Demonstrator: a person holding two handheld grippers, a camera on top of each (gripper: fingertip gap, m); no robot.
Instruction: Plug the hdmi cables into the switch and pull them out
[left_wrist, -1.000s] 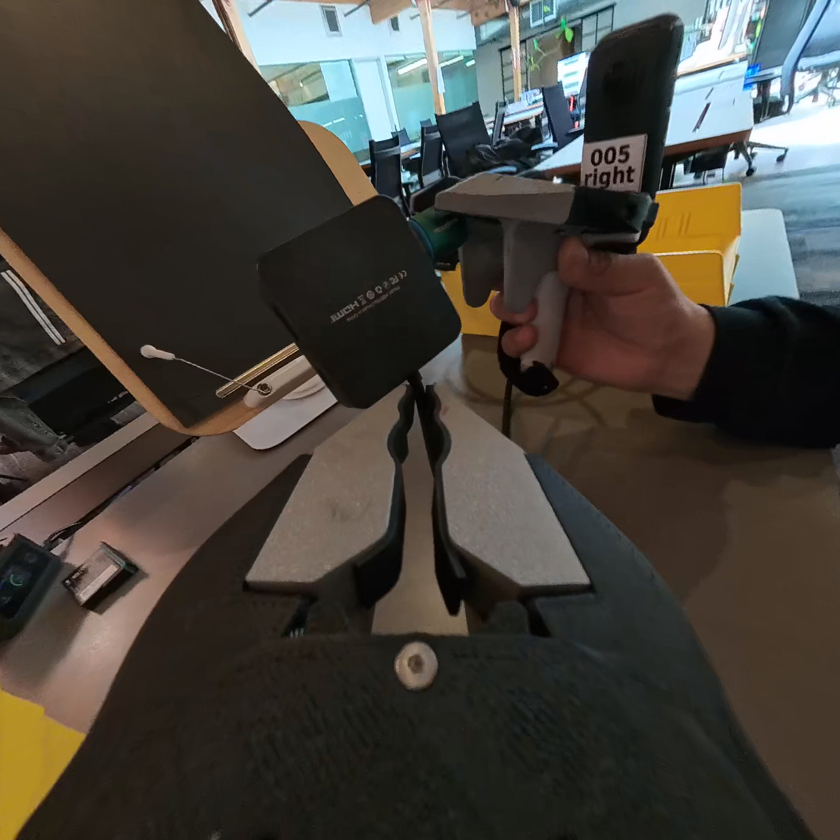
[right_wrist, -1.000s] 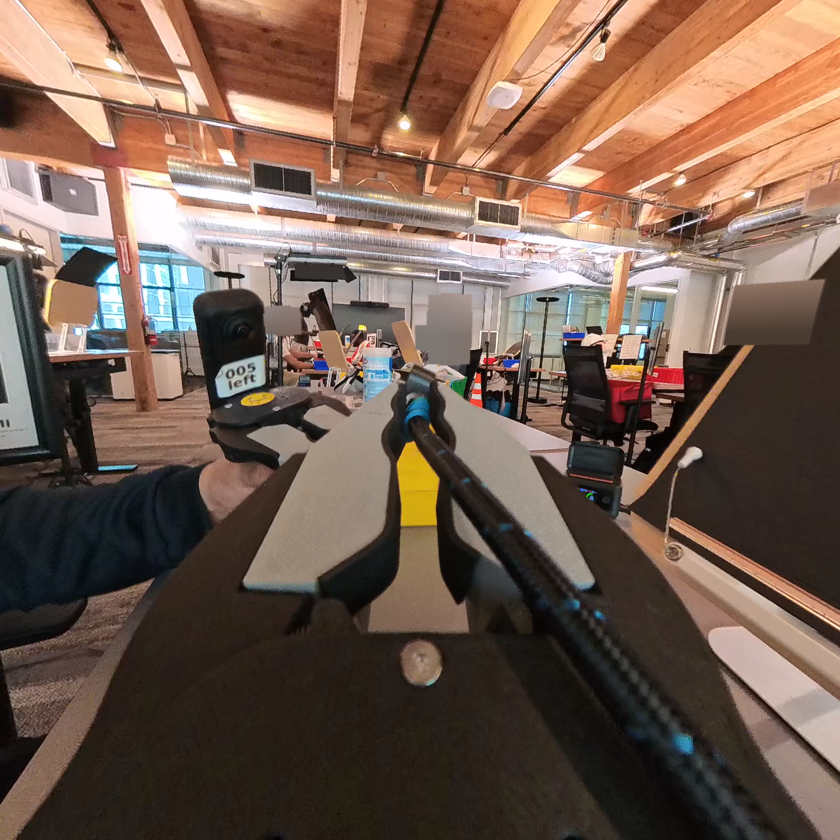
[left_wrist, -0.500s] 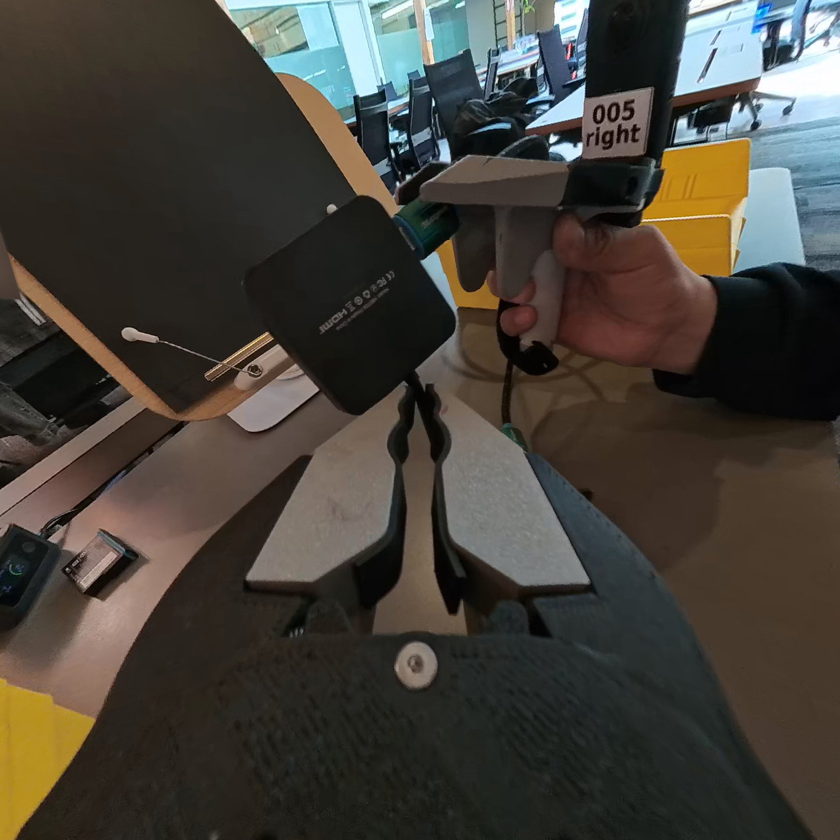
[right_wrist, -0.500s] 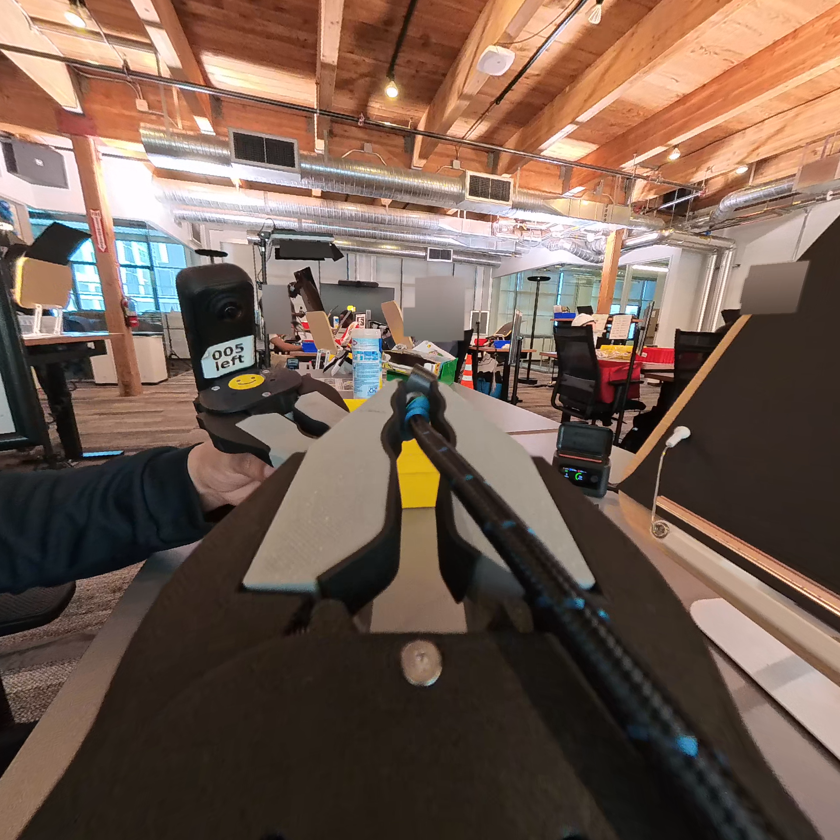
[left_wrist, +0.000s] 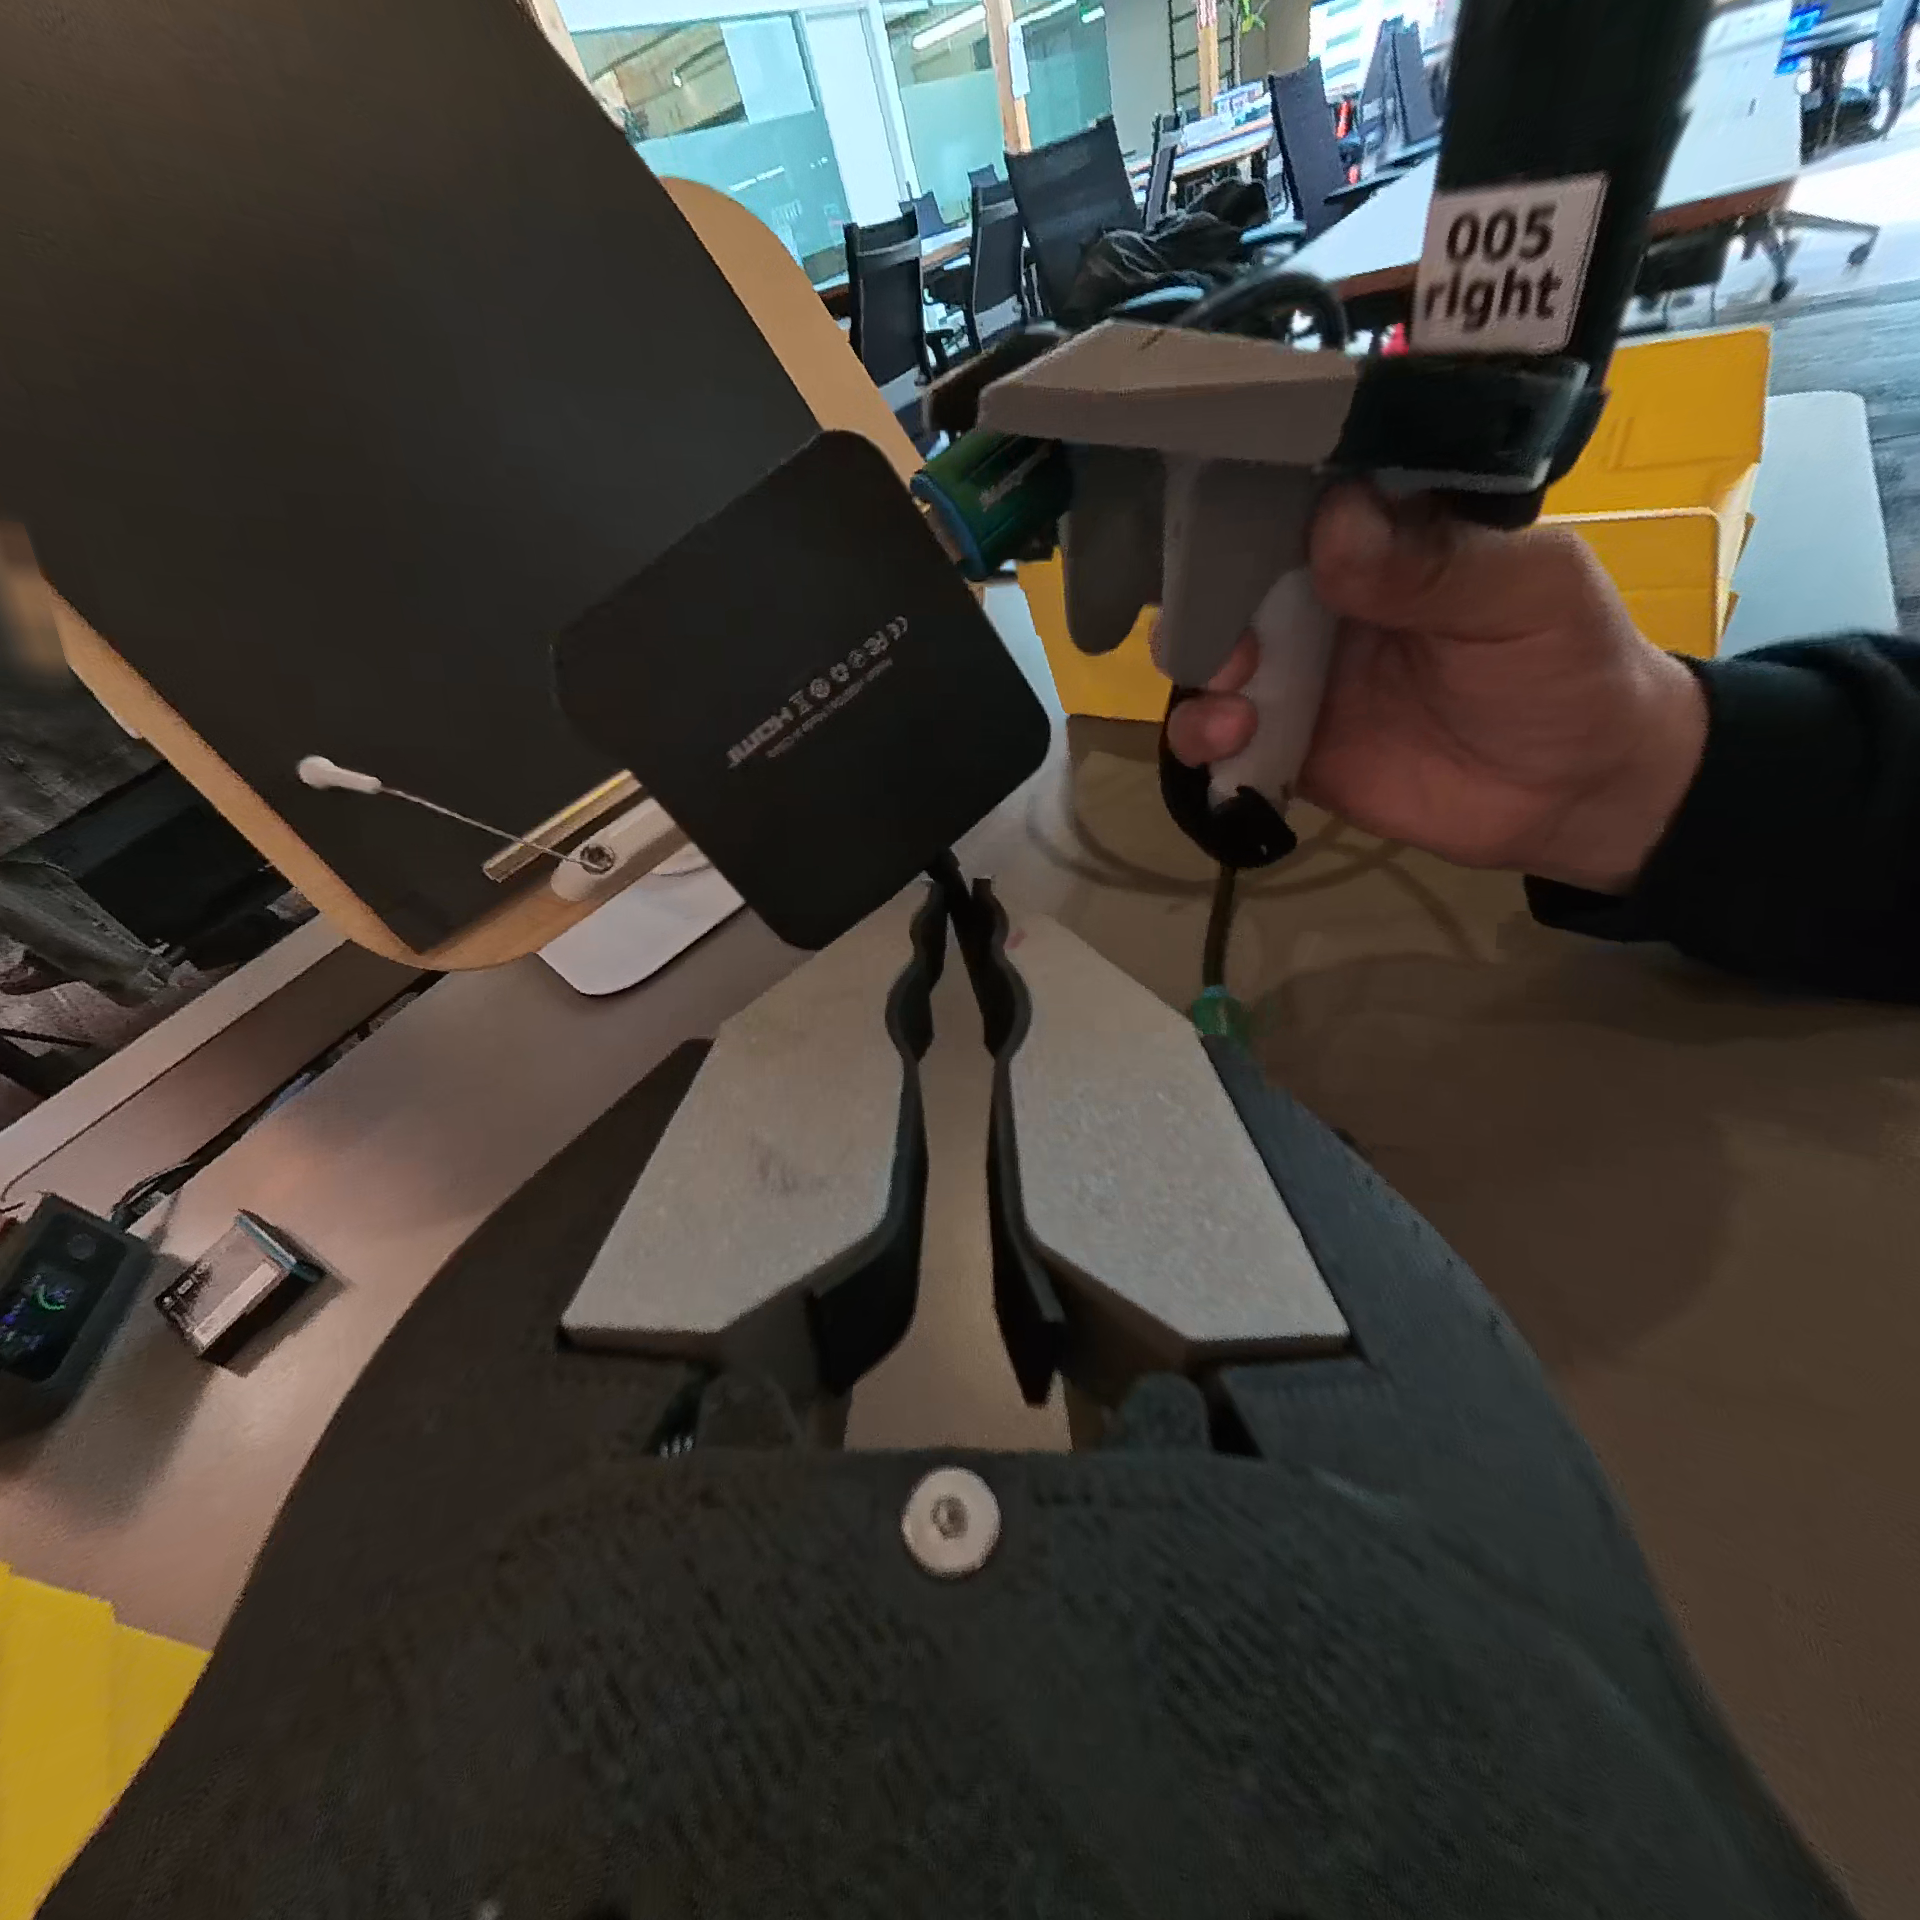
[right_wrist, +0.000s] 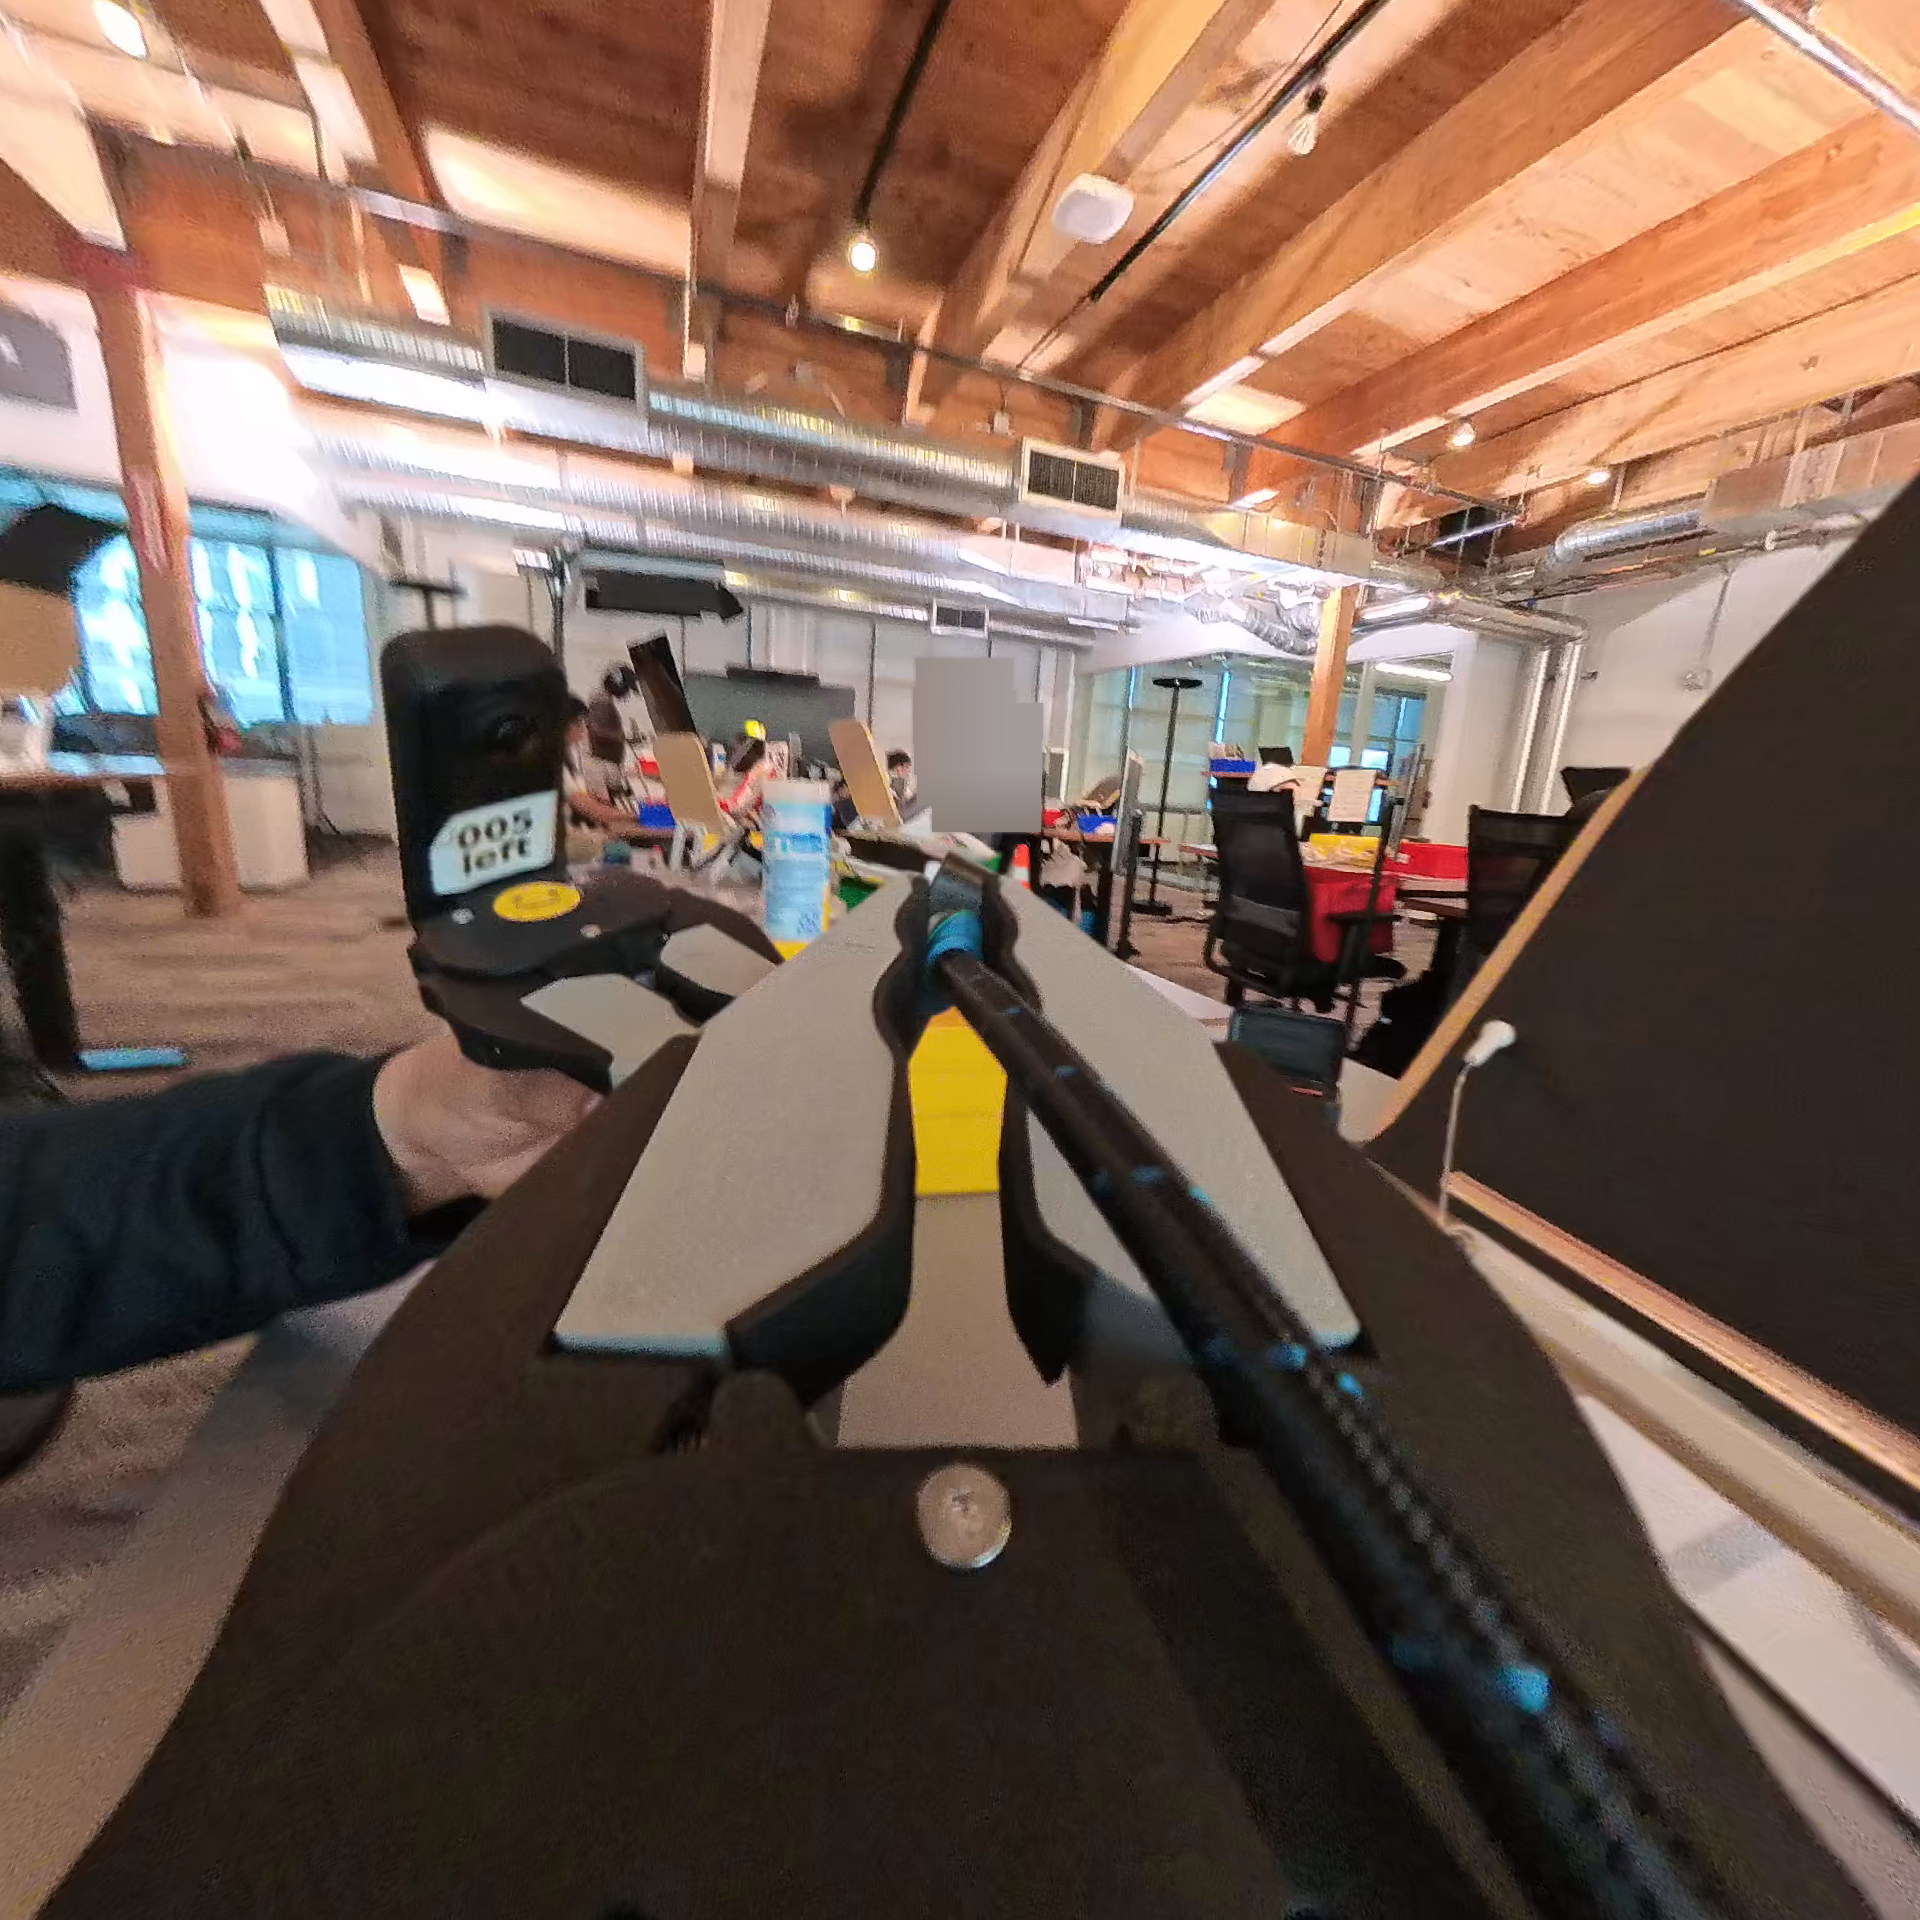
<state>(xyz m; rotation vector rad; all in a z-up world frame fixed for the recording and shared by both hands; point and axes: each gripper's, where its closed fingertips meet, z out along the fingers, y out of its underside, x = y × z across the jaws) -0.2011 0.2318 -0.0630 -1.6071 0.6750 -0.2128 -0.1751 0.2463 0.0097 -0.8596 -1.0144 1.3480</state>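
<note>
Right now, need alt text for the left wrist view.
The left gripper, shut, holds a black HDMI switch above a brown table, while the right gripper, in a person's hand, brings a green HDMI plug to the switch's edge.

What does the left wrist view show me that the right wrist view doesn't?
Only the left wrist view shows the black HDMI switch held off the table by the left gripper, with the green-blue plug right at its edge; whether it is seated I cannot tell. Only the right wrist view shows the braided cable running back from the right gripper, plus the ceiling beams. Both show each other's gripper, the yellow bins and the black panel.
</note>
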